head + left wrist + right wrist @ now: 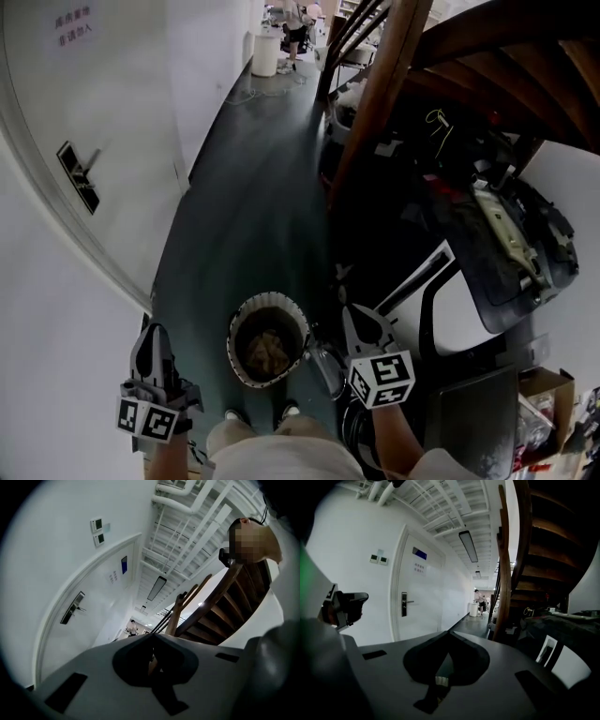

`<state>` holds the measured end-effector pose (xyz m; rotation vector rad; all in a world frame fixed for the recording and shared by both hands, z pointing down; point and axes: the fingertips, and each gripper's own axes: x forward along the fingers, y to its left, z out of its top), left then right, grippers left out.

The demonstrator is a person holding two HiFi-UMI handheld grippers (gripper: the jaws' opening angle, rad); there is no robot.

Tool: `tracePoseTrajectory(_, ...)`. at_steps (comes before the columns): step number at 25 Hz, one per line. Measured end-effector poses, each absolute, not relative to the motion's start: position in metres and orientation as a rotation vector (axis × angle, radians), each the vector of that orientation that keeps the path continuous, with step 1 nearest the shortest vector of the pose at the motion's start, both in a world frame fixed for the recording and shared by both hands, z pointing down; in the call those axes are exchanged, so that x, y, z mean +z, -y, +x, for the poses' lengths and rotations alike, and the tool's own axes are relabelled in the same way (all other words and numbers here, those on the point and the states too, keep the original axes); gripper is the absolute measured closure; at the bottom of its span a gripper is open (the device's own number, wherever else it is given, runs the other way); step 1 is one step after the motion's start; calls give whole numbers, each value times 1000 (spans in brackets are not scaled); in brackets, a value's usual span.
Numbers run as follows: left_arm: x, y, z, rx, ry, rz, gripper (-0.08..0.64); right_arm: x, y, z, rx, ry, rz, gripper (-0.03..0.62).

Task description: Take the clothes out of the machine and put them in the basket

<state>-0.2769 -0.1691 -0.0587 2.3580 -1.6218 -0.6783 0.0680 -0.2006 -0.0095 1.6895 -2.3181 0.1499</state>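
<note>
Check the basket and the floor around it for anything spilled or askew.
Nothing stands out. The basket stands upright on the dark floor with clothes inside it, and no clothes show on the floor beside it.

Floor lane open straight ahead to the far end. Left side: door close alongside. Right side blocked: post, stairs overhead, dark clutter underneath. Basket at the feet, top open, reachable from above.
</note>
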Motion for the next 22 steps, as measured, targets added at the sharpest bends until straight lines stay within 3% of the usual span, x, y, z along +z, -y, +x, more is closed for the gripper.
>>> tracePoseTrajectory(7, -83, 151, -298, -746, 1720, 2335, 546, -64, 181, 64, 6, 2393, 1704, 580)
tracePoseTrajectory(22, -93, 137, -311, -748, 1756, 2307, 546, -97, 167, 47, -28, 2472, 1705, 580)
